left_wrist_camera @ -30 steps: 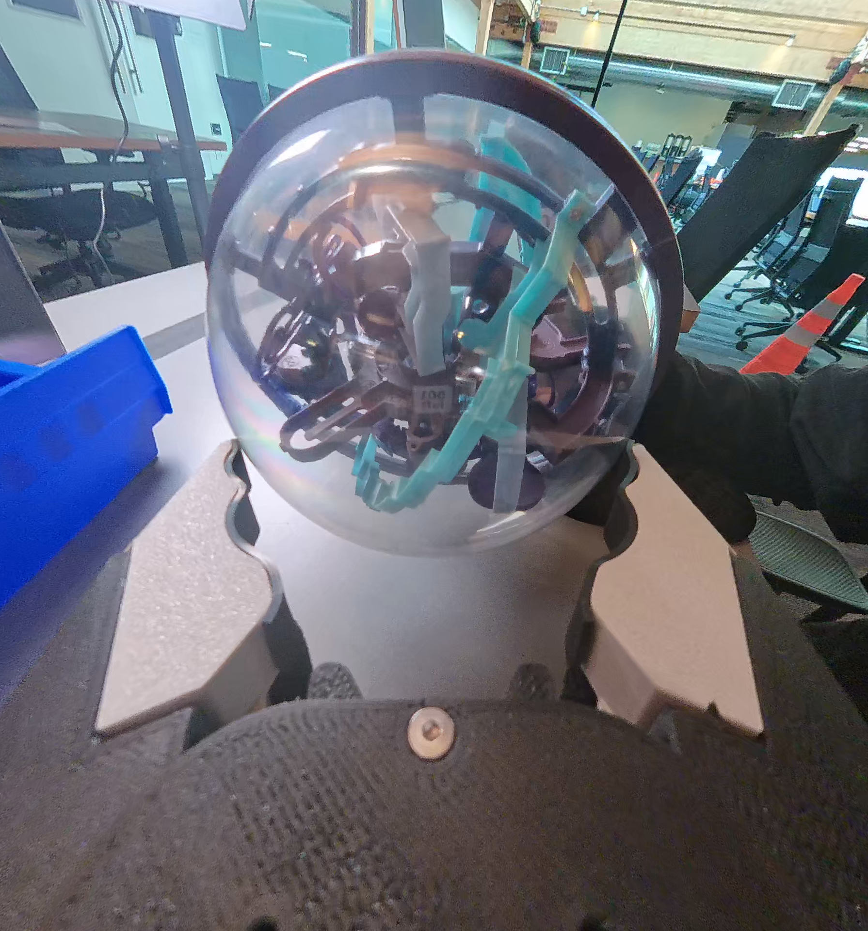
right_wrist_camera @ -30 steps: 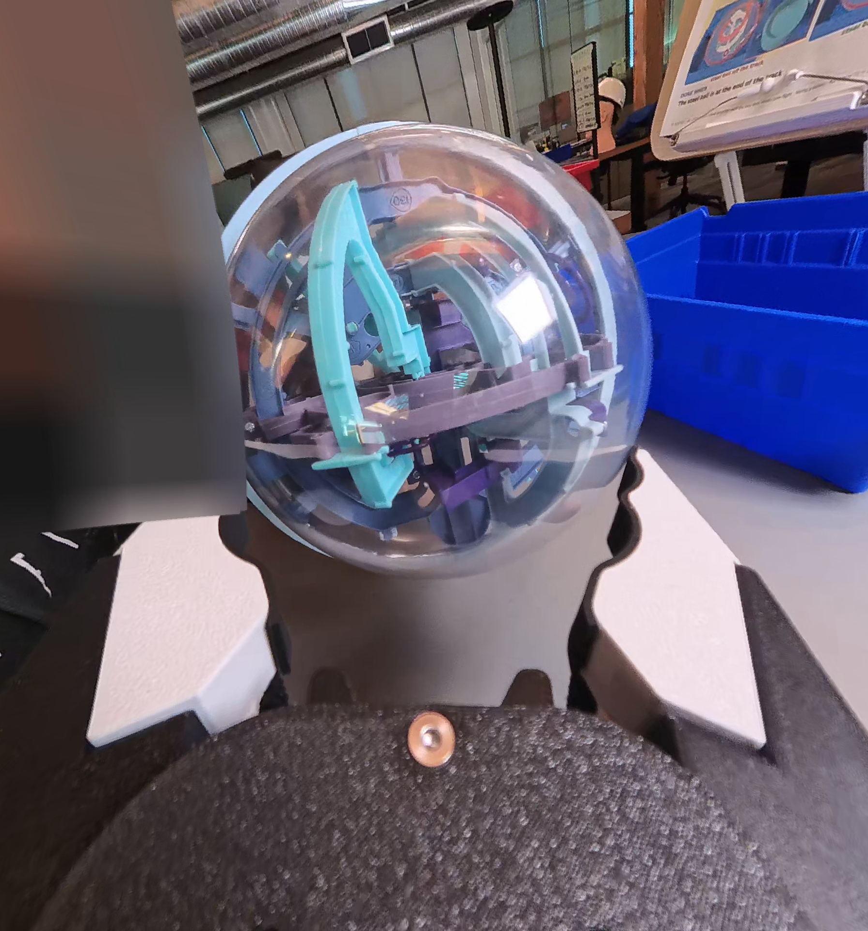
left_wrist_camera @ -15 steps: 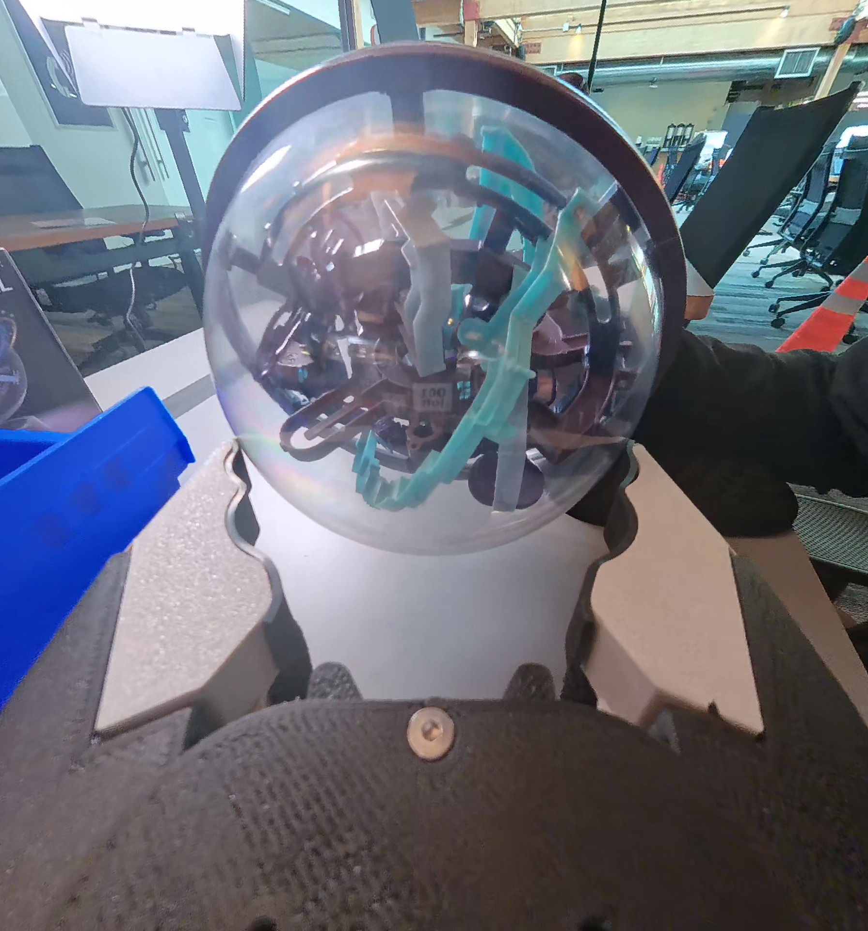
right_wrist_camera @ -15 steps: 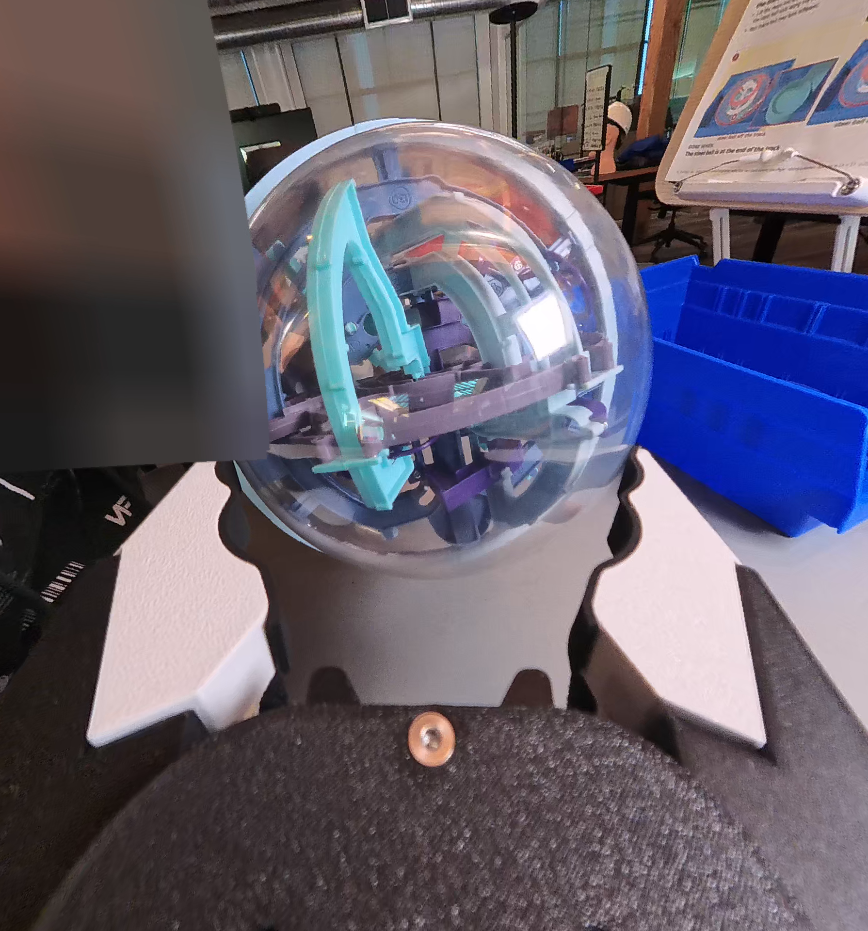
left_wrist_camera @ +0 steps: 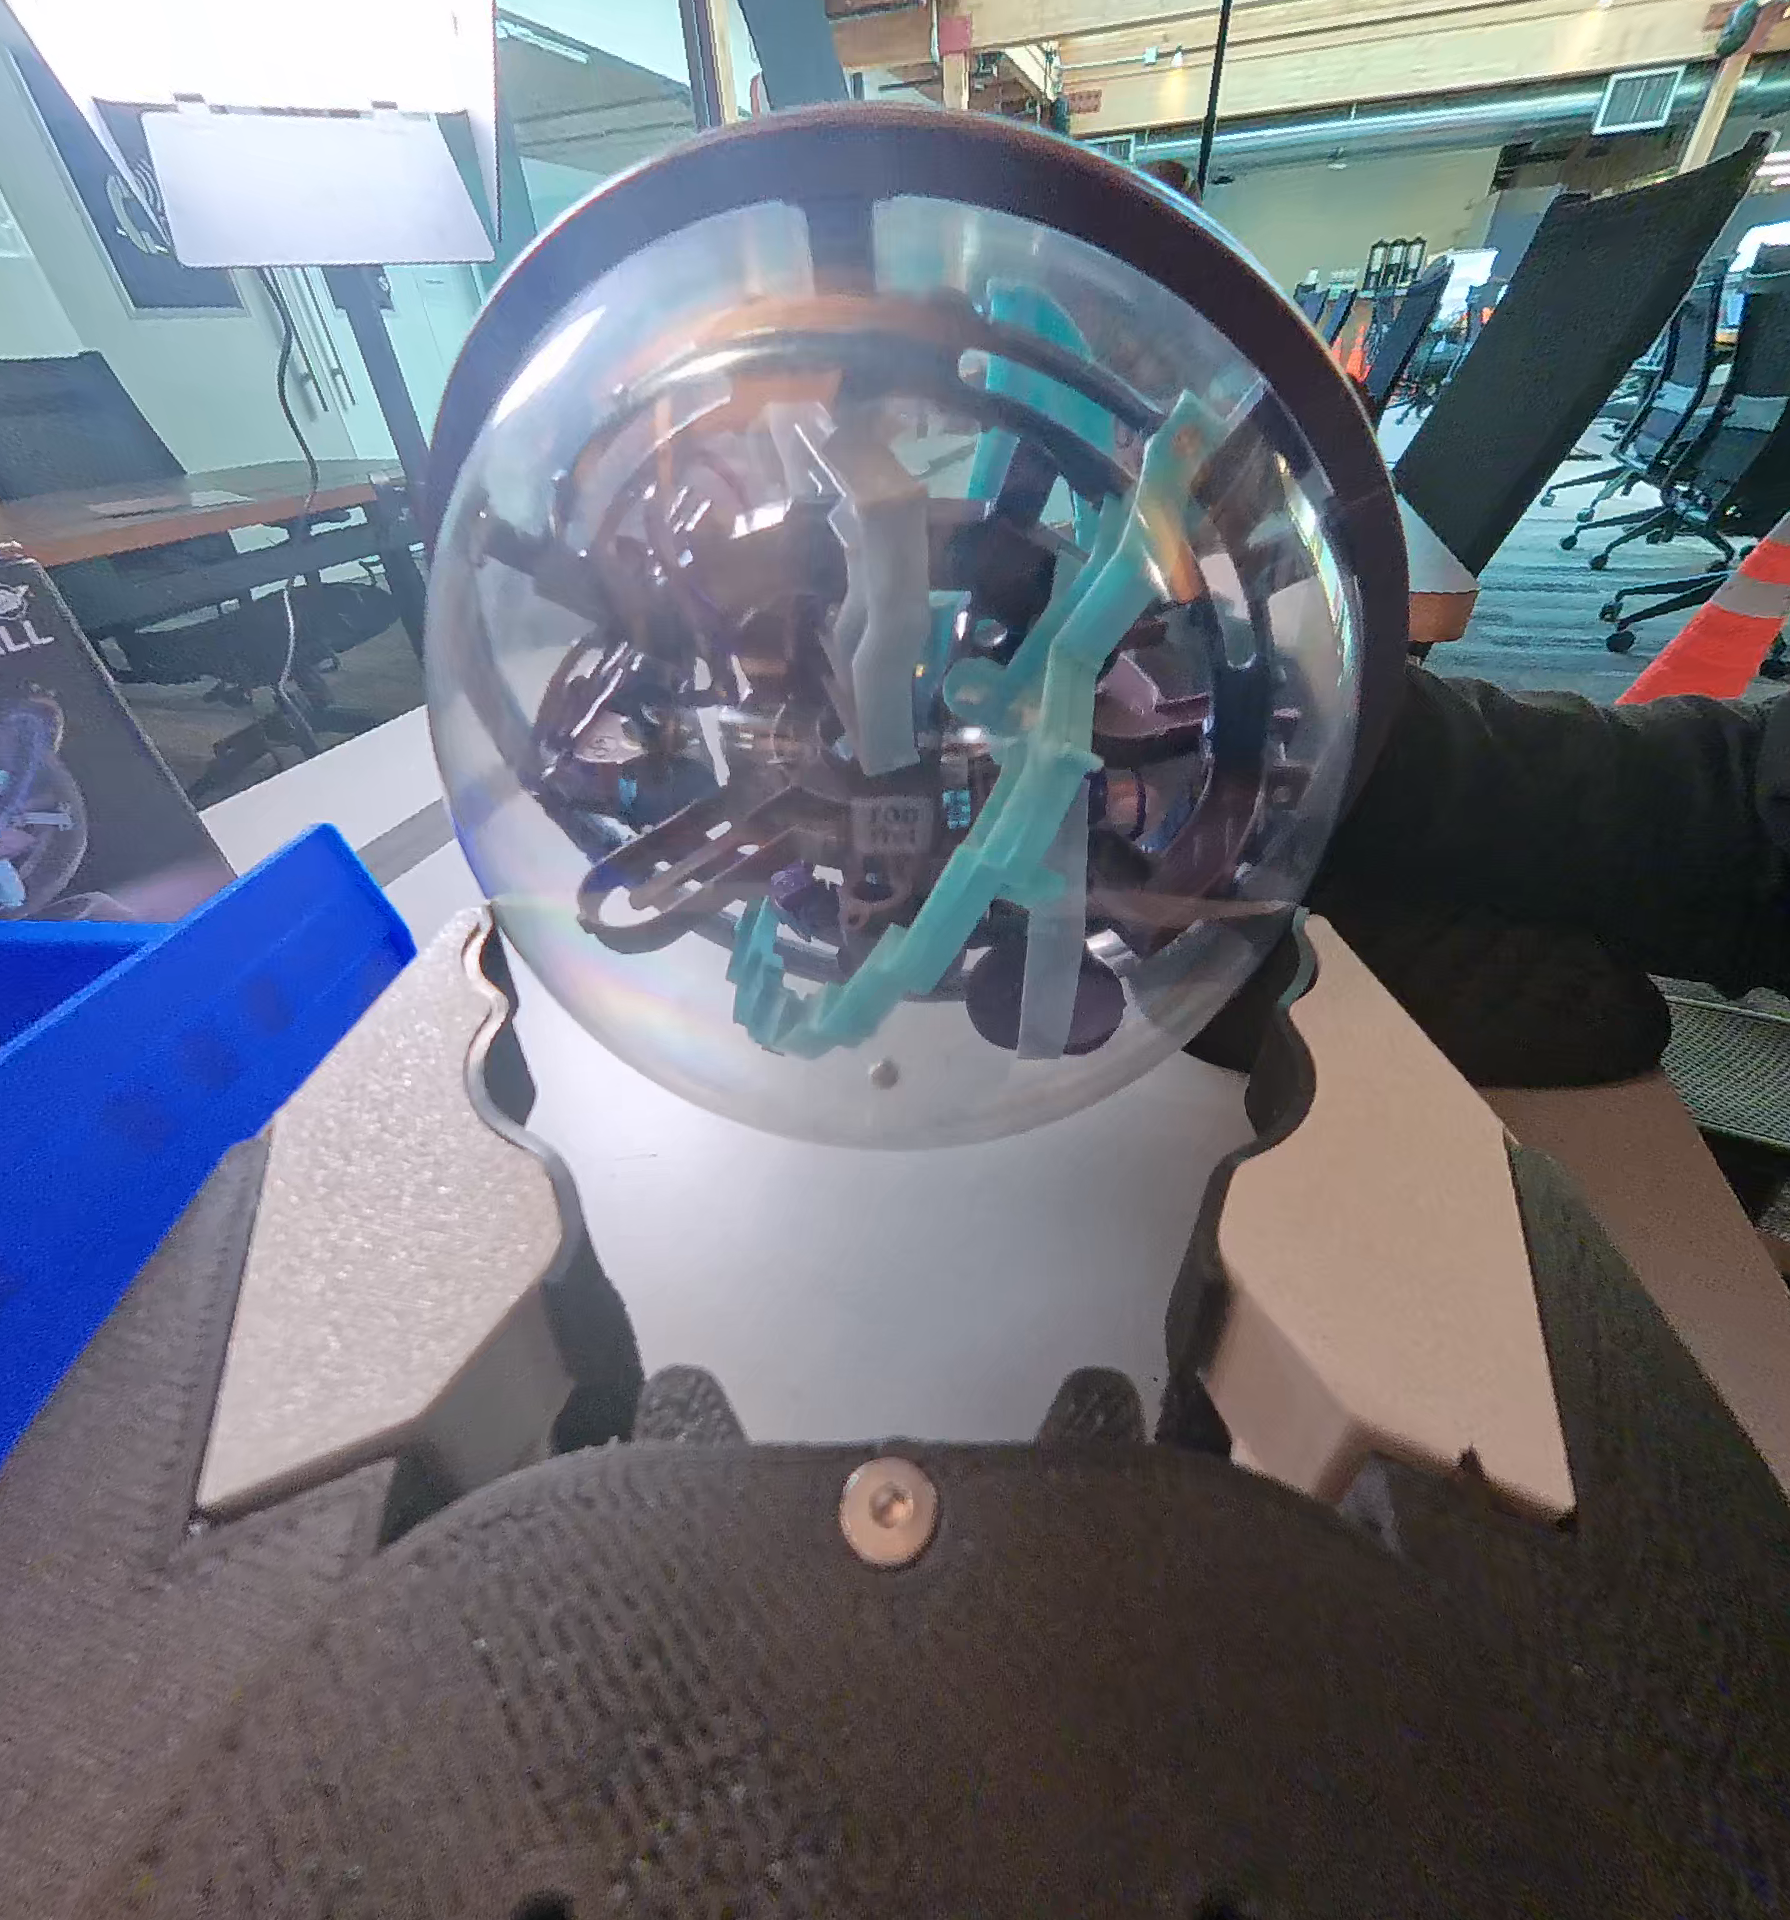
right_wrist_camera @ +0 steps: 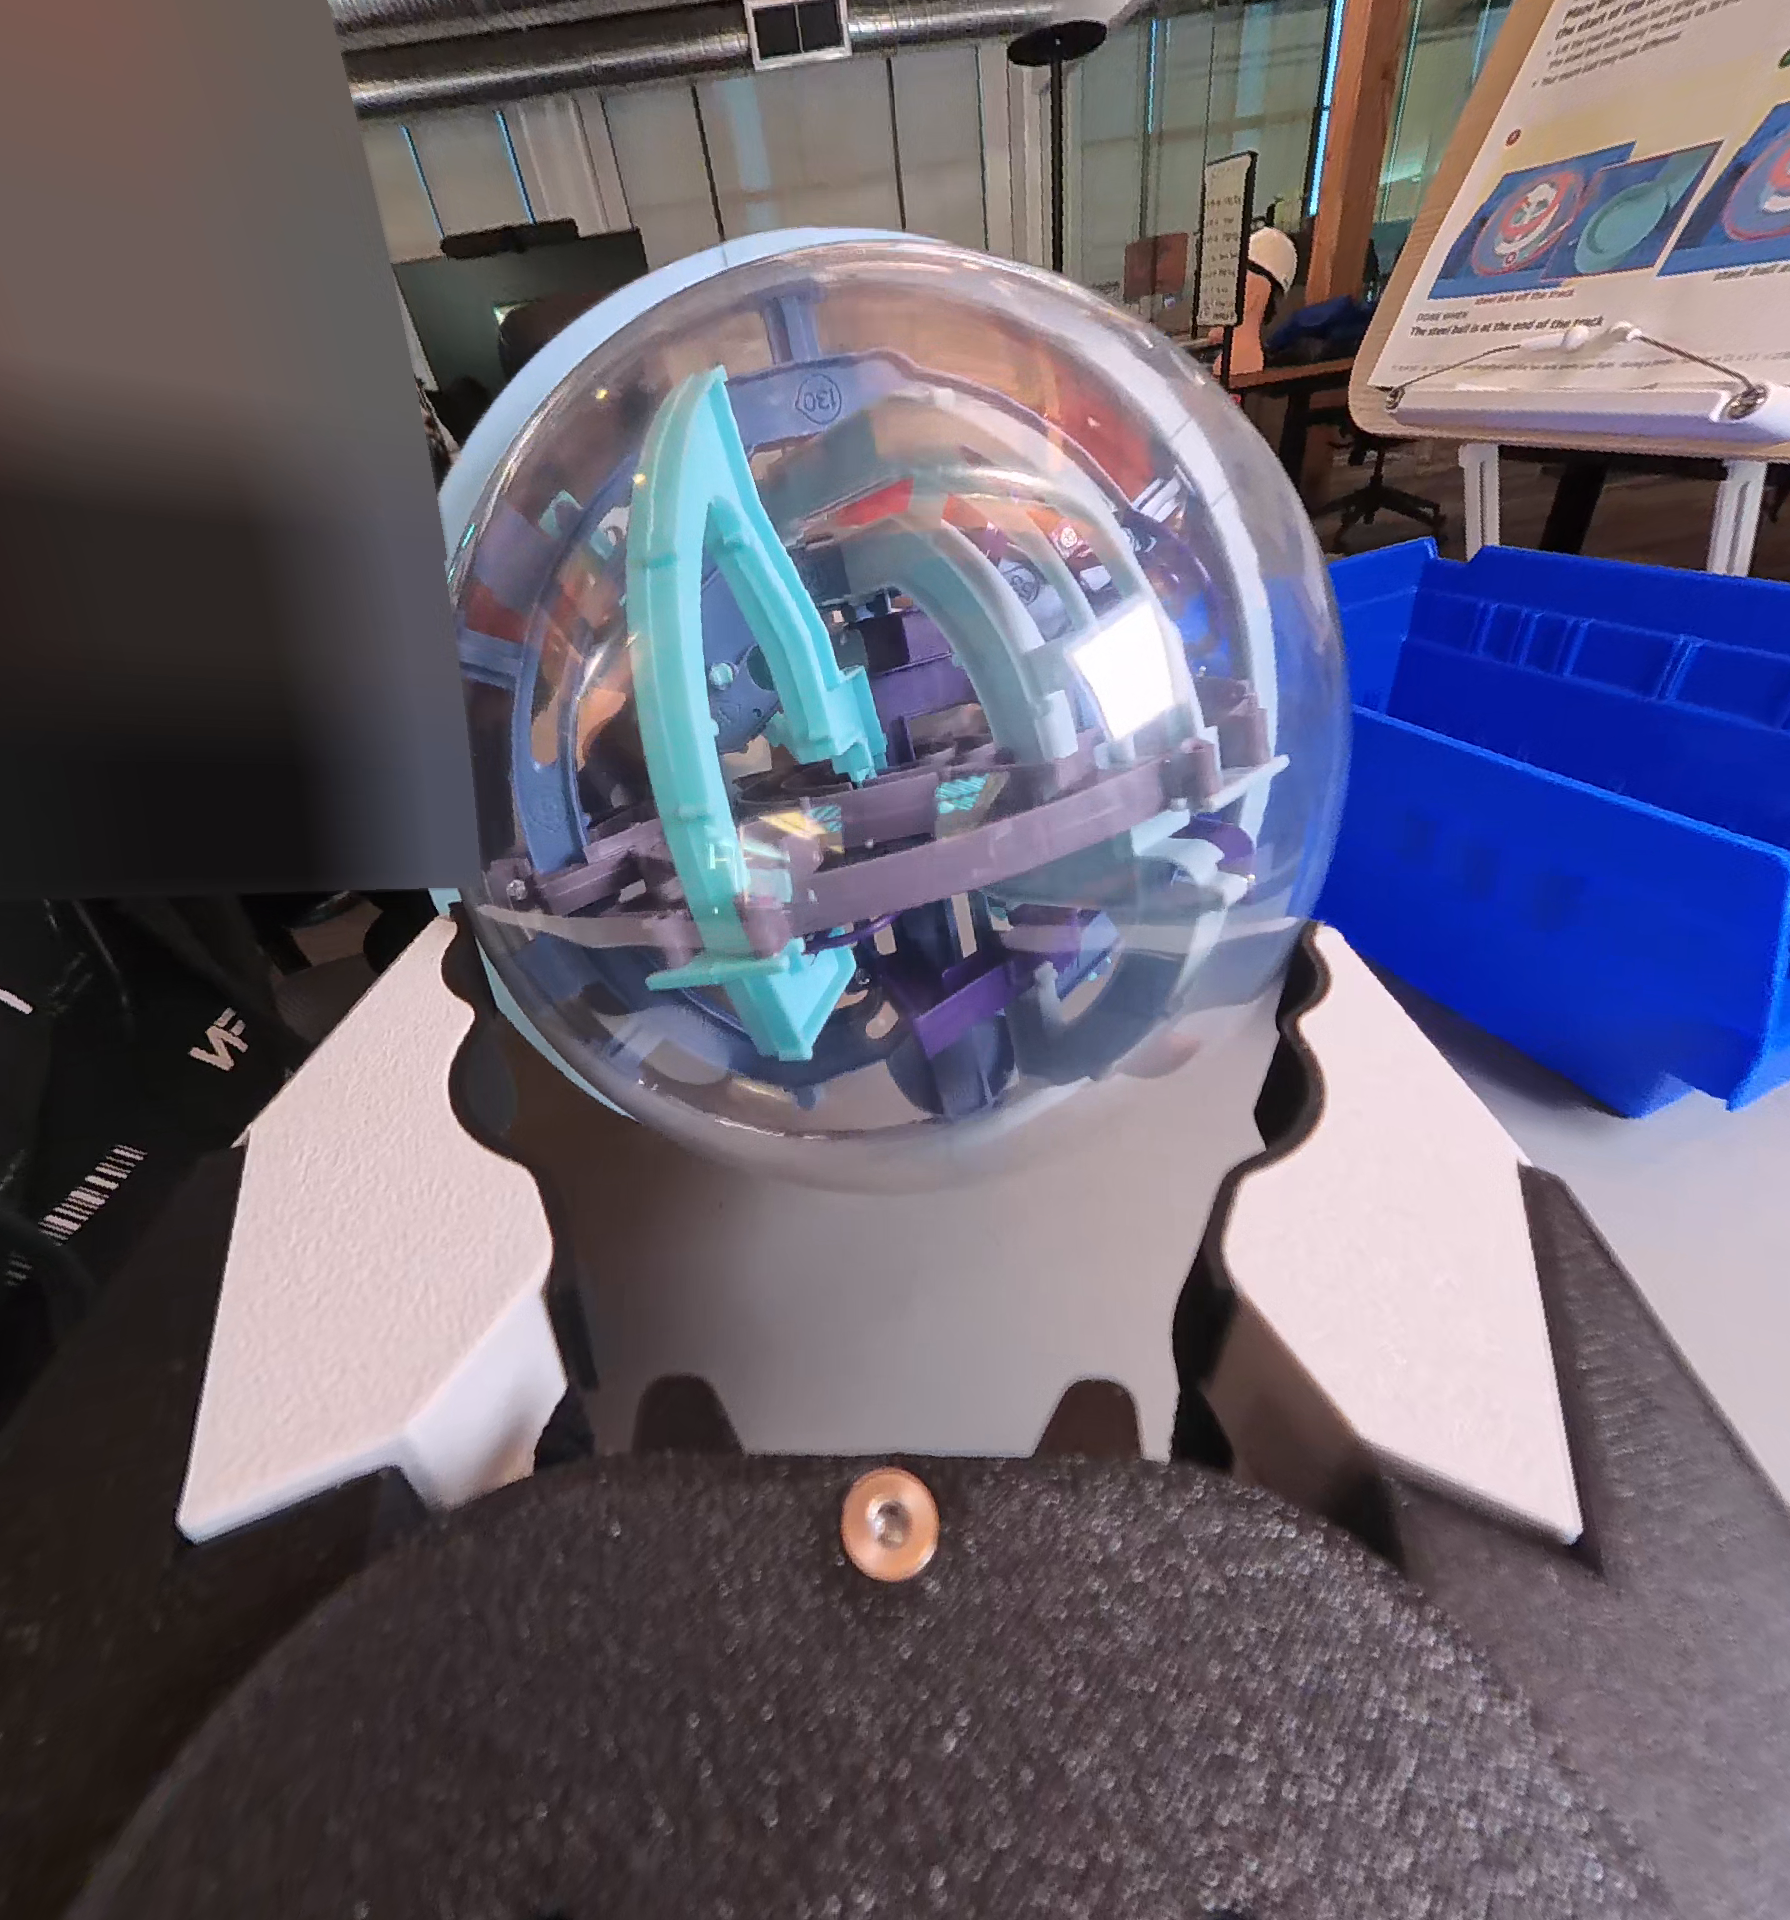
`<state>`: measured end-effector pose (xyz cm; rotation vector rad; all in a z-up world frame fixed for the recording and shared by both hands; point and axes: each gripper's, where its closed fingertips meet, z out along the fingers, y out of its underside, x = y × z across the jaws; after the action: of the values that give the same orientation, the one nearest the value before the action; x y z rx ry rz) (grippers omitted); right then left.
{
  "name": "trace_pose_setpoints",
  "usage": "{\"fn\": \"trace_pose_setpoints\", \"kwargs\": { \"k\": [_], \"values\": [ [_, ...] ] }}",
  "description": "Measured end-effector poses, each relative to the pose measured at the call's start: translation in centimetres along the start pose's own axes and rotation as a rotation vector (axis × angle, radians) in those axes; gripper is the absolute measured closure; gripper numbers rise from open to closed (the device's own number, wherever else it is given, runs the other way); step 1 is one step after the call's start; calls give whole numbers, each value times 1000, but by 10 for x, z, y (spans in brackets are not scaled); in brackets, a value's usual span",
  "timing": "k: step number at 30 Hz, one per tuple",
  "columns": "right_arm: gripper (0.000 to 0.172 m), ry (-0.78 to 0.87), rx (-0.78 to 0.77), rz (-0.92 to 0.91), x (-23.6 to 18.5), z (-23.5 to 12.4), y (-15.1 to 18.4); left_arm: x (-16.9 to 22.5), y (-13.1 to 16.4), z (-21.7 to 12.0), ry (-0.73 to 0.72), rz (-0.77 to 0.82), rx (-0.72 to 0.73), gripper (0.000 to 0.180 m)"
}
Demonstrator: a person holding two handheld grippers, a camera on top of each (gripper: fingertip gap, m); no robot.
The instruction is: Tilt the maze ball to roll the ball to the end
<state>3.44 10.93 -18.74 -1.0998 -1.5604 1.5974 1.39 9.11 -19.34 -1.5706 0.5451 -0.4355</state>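
Left wrist + right wrist views: both jaws wide, each clamped on maze ball (left_wrist_camera: 901,623) sides.

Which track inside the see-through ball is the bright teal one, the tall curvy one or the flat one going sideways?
The tall curvy arch in the maze ball is teal. The flat band crossing sideways is dull purple.

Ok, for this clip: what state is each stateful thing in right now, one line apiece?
Maze ball: clear sphere, closed, raised off the table, gripped from two sides.
Left gripper: jaws wide, pads against the maze ball's lower sides.
Right gripper: jaws wide, pads against the maze ball's lower sides.
Small steel ball: cannot be made out inside the tracks.
Blue bin: open-topped, on the table, contents not visible.
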Motion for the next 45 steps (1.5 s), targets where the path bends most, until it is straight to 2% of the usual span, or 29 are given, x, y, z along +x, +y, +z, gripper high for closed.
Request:
{"fn": "trace_pose_setpoints", "kwargs": {
  "k": [7,13,27,35,45],
  "values": [
    [27,-5,11,-2,1,5,8,-4,-2,-3,12,75,9,41],
    [26,26,-79,-15,5,14,35,-8,19,-8,49,156,-60,41],
    [23,127,-99,-213,2,11,37,-7,35,-8,-41,401,-141,42],
    [22,172,-161,-283,4,17,46,-11,48,-14,-84,467,-202,44],
    [23,163,-296,-219,14,17,81,-14,68,-14,-72,492,-283,44]
  ]
}}
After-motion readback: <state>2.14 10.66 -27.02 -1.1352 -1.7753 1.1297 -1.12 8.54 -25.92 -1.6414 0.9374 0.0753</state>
